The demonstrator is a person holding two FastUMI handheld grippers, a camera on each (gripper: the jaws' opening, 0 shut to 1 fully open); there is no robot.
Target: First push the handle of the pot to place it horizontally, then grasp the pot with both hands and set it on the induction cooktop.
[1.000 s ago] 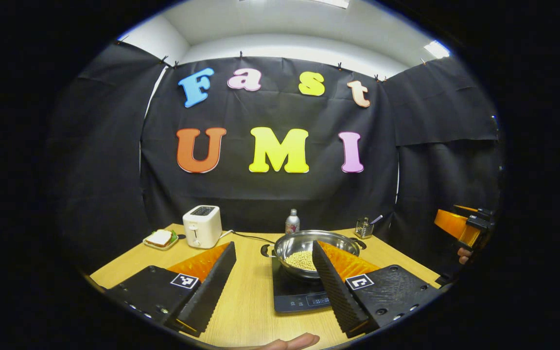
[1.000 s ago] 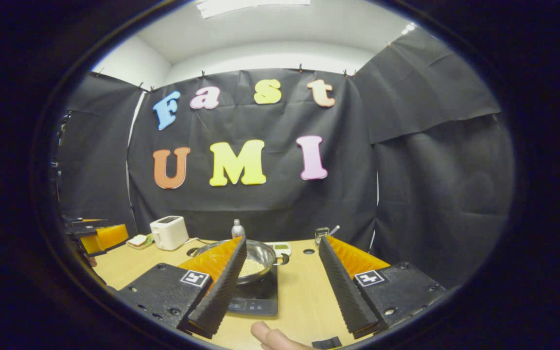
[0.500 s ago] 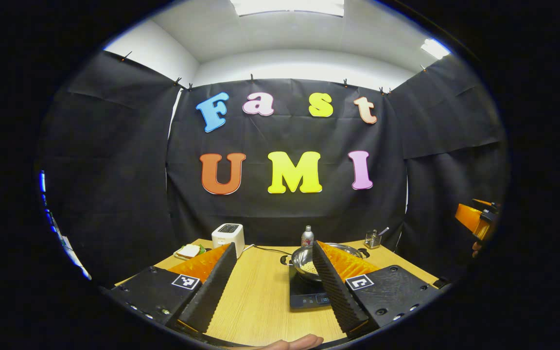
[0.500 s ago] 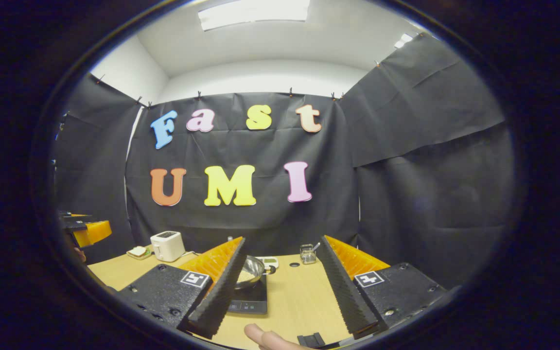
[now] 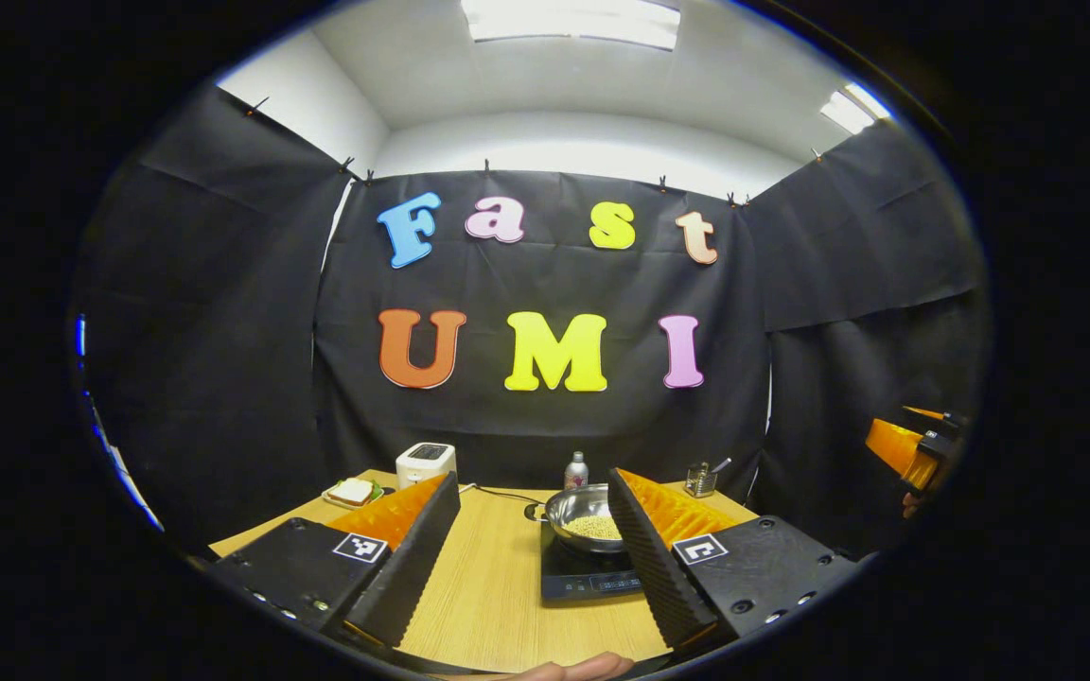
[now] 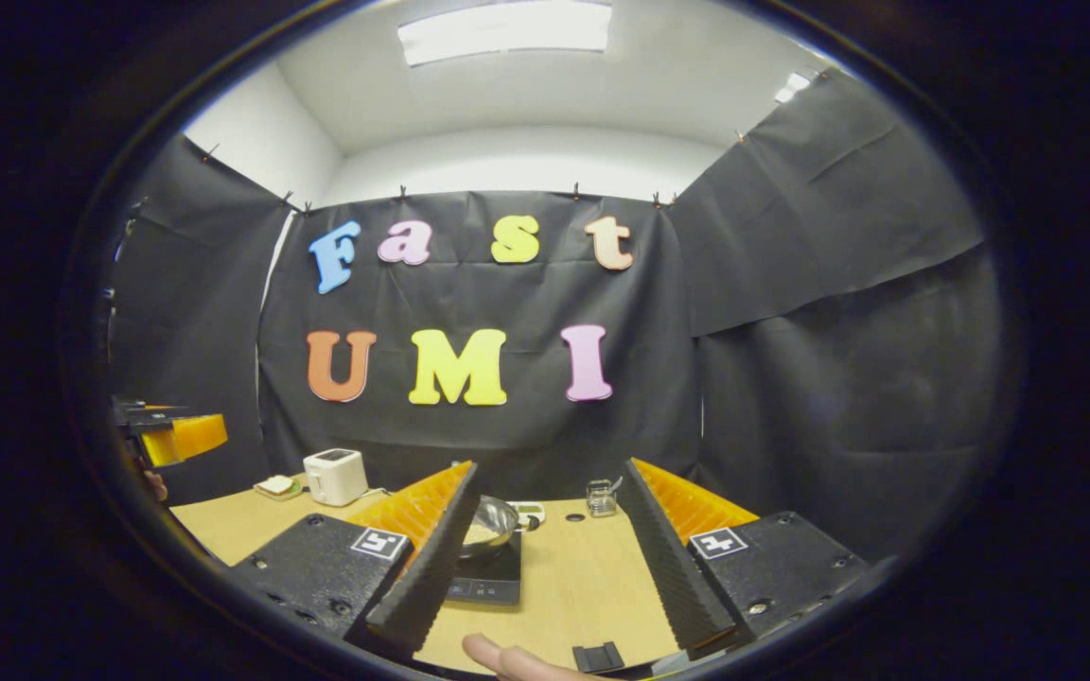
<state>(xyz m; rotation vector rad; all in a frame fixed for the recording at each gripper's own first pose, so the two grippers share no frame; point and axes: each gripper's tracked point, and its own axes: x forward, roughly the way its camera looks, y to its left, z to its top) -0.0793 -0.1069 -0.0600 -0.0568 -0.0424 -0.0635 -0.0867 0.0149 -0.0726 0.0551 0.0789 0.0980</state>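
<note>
Pot on induction cooktop

We are looking at a staged kitchen inside a recording booth: black cloth is hanging all round under an office ceiling, while a wooden table is carrying a cooktop, a pot and a toaster.

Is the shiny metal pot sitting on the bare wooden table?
No, the shiny metal pot sits on top of the flat black induction cooktop, which lies on the wooden table.
</note>
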